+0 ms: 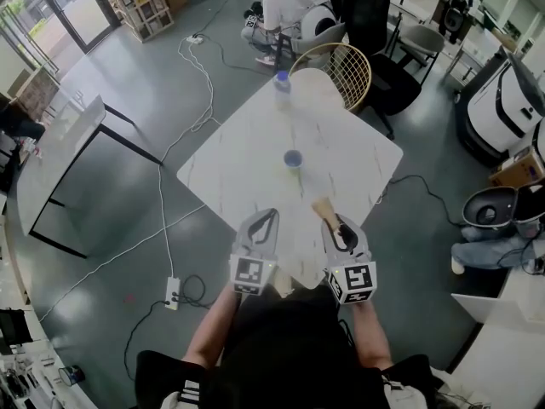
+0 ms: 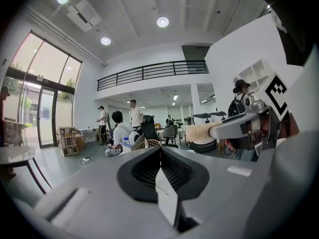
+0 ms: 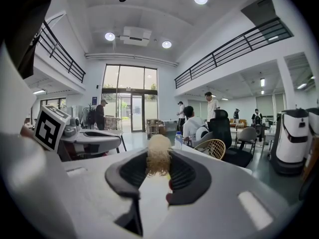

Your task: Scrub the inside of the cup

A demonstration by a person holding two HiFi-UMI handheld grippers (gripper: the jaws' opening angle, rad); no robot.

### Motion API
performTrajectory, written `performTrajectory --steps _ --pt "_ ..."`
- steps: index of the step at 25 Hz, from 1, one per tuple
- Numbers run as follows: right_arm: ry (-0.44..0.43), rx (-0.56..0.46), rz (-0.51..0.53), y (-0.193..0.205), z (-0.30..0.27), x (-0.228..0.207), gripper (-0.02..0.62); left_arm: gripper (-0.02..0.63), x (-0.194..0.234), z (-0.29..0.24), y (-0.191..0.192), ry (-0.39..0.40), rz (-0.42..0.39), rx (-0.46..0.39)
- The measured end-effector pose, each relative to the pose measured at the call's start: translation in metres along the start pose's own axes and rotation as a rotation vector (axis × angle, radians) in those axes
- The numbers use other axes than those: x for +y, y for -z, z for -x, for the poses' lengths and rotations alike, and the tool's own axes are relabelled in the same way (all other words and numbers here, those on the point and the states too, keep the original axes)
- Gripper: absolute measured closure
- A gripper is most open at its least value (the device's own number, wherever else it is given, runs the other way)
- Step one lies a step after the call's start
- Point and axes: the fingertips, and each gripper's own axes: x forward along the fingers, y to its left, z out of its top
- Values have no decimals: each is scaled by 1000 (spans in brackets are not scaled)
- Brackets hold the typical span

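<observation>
**Item 1. Cup [image 1: 293,158].** It stood upright on the white table [image 1: 362,156], mouth up and blue inside, so its long axis ran straight up and down. It lay ahead of both my grippers, out toward the middle of the table and roughly on the line between them. It was well apart from each. Neither gripper view showed it.

**Item 2. Left gripper [image 1: 269,216].** The jaws were pressed together with nothing between them, as its own view showed plainly. It pointed forward, close to level, over the near edge of the table, and touched nothing.

**Item 3. Right gripper [image 1: 338,226].** The jaws were clamped on the brush [image 1: 324,208]. Its pale, fuzzy bristle head stuck out past the tips toward the cup, and the handle was mostly hidden in the grip. The brush lay close to level, pointing away from me.

**Item 4. Bottle [image 1: 282,88].** It stood at the far edge of the table, beyond the cup and in line with it. It played no part.

**Remarks.** I judged the two grippers about equally near the cup, with the bristle tip perhaps a little nearer than the left tips. The cup opened upward and the brush lay flat, so I judged the brush would have to go forward and tip down over the rim. The left gripper would have to part its jaws before it could steady the cup. Scrubbing had not yet begun.
</observation>
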Motion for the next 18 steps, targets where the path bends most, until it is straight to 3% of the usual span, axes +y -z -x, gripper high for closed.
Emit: performTrajectory --steps 18 --pt "5 -2 -2 0 -4 4 488 595 1 0 8 22 -1 8"
